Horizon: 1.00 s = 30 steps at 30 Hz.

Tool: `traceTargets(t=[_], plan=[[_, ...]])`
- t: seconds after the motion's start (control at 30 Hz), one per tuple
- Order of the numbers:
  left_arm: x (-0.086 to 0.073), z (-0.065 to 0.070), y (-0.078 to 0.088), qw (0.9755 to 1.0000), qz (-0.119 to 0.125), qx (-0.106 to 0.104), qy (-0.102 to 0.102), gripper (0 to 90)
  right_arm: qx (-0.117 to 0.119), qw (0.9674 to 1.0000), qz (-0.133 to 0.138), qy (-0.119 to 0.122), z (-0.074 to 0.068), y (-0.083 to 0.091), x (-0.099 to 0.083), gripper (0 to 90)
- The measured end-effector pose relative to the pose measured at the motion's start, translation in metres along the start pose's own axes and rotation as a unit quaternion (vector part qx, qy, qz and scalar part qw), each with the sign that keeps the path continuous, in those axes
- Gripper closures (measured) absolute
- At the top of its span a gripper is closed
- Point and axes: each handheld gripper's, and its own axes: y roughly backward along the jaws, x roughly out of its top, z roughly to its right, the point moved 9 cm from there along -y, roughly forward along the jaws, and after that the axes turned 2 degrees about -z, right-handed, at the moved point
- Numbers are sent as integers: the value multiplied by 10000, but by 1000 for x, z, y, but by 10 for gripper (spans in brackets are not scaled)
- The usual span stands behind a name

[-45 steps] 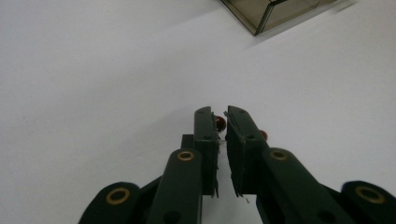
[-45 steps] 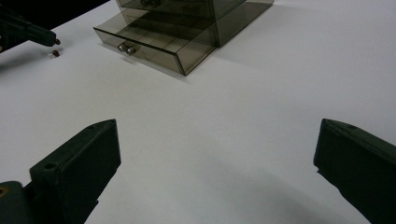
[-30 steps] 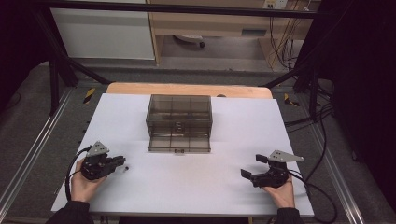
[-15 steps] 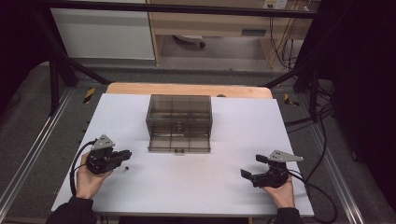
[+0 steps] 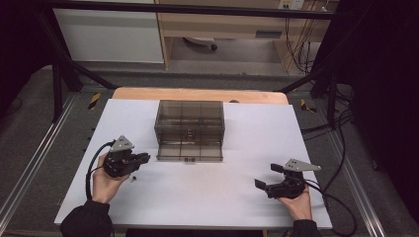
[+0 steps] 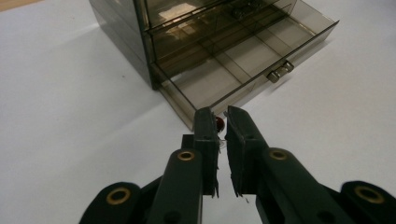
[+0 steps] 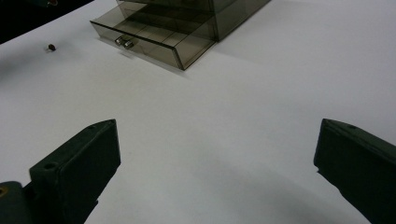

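A smoky see-through drawer cabinet (image 5: 189,116) stands mid-table, its bottom drawer (image 5: 189,152) pulled out toward me. In the left gripper view the drawer (image 6: 243,60) lies just beyond the jaws, and its divided compartments look empty. My left gripper (image 5: 144,159) hovers at the drawer's front left corner. It is shut (image 6: 222,122) on a small red part (image 6: 219,124) with thin wire legs. A second small dark part (image 5: 132,178) lies on the white table beneath that hand, also seen far off (image 7: 51,47). My right gripper (image 5: 268,176) rests at the front right, jaws wide open (image 7: 217,140) with nothing between them.
The white table top (image 5: 232,197) gives way to a wooden strip (image 5: 148,94) behind the cabinet. Metal rails run along both sides, and cables (image 5: 341,148) hang at the right. The drawer's small handle (image 5: 187,159) faces me.
The left gripper has risen and moved forward and right toward the open drawer's left corner, still closed. The small part on the table stayed put. The right gripper has not moved.
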Motion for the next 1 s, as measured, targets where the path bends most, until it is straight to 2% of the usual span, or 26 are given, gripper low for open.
traceTargets(t=[0.5, 0.6, 0.8, 1.0], plan=[[25, 12, -21, 9999, -70, -70, -85, 826, 11, 10000, -48, 5, 0, -1, -1, 10], [30, 12, -28, 9999, -109, -32, -103, 826, 9, 10000, -48, 8, 0, -1, -1, 9], [33, 11, -39, 9998, -164, -16, -71, 826, 5, 10000, -51, 7, 0, -1, -1, 9], [32, 6, -51, 9997, -239, 57, 57, 826, 3, 10000, -53, 9, 0, -1, -1, 9]])
